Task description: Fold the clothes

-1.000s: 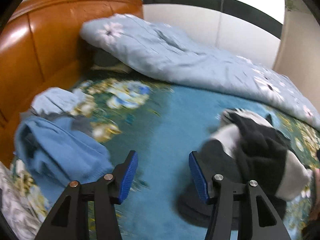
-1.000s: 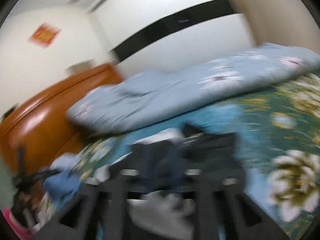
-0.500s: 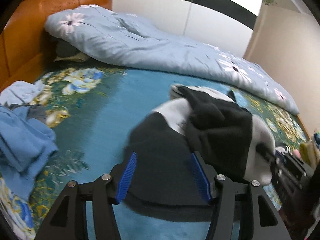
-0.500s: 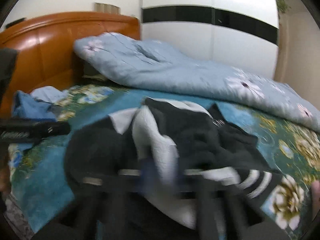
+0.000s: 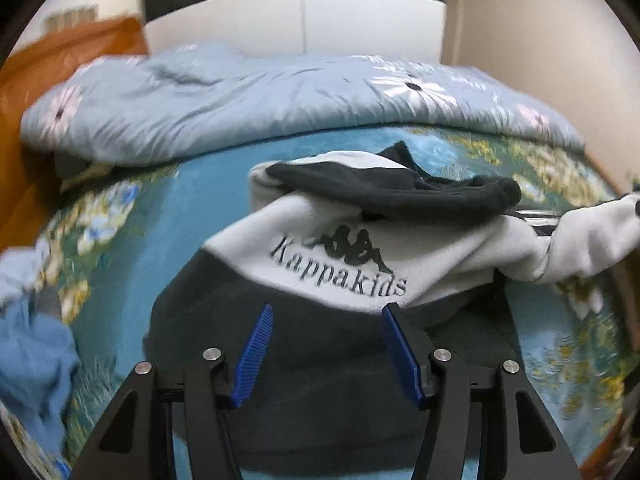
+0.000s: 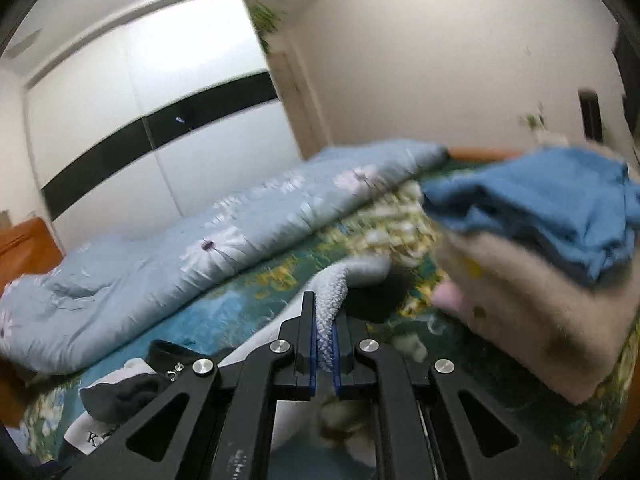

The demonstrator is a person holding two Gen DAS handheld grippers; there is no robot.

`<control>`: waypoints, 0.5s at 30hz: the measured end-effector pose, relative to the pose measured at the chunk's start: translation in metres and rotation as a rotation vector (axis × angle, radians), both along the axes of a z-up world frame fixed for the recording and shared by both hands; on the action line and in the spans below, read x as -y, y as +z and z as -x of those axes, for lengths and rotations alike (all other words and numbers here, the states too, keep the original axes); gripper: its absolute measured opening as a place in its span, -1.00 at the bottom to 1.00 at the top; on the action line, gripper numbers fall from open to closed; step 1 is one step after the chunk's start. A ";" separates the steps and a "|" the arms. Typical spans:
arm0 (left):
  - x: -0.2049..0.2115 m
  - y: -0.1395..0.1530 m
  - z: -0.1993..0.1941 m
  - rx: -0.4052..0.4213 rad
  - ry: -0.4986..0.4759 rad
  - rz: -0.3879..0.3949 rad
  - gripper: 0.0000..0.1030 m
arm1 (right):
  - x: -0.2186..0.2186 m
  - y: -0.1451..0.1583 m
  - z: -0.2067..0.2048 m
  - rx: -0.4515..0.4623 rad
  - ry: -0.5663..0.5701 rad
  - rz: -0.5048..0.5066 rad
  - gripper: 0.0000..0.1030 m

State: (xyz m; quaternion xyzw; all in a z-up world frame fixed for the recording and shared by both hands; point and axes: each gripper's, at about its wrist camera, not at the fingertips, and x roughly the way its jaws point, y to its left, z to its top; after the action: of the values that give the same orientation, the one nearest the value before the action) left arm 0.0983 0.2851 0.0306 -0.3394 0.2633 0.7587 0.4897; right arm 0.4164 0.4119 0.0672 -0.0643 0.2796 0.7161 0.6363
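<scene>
A black and white "Kappa kids" sweatshirt (image 5: 340, 264) lies crumpled on the teal floral bed sheet (image 5: 172, 220). My left gripper (image 5: 326, 344) is open, its blue pads just above the sweatshirt's black lower part. One white sleeve (image 5: 580, 240) stretches off to the right. My right gripper (image 6: 325, 336) is shut on that white sleeve (image 6: 332, 292) and holds it up; the rest of the sweatshirt (image 6: 120, 396) shows at lower left.
A light blue floral quilt (image 5: 240, 100) is bunched along the far side of the bed. Blue clothes (image 5: 28, 340) lie at the left by the wooden headboard (image 5: 60, 48). A stack of folded blue and beige clothes (image 6: 540, 248) sits to the right.
The left gripper has swung right, from the blue clothes to over the sweatshirt. The right gripper has pulled the white sleeve out to the right, spreading the sweatshirt so its logo shows.
</scene>
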 end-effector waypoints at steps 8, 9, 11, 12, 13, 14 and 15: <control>-0.078 -0.009 -0.060 -0.285 -0.229 0.095 0.18 | -0.003 -0.009 0.017 -0.046 0.095 0.062 -0.85; -0.085 -0.010 -0.067 -0.288 -0.264 0.096 0.18 | -0.004 -0.011 0.017 -0.060 0.101 0.069 -0.85; -0.093 -0.010 -0.082 -0.272 -0.317 0.080 0.18 | -0.005 -0.013 0.013 -0.087 0.103 0.082 -0.84; -0.097 -0.011 -0.088 -0.272 -0.323 0.078 0.18 | -0.005 -0.013 0.013 -0.096 0.103 0.085 -0.84; -0.102 -0.013 -0.092 -0.273 -0.326 0.080 0.18 | -0.007 -0.013 0.015 -0.104 0.103 0.088 -0.84; -0.105 -0.015 -0.093 -0.273 -0.326 0.081 0.18 | -0.008 -0.014 0.016 -0.111 0.105 0.090 -0.84; -0.107 -0.017 -0.093 -0.277 -0.325 0.080 0.17 | -0.007 -0.015 0.016 -0.117 0.107 0.092 -0.84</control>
State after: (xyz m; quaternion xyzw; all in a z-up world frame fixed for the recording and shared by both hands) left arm 0.1914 0.3919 0.0139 -0.2043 0.4089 0.6983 0.5509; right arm 0.4004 0.4192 0.0522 -0.0664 0.3449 0.7381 0.5762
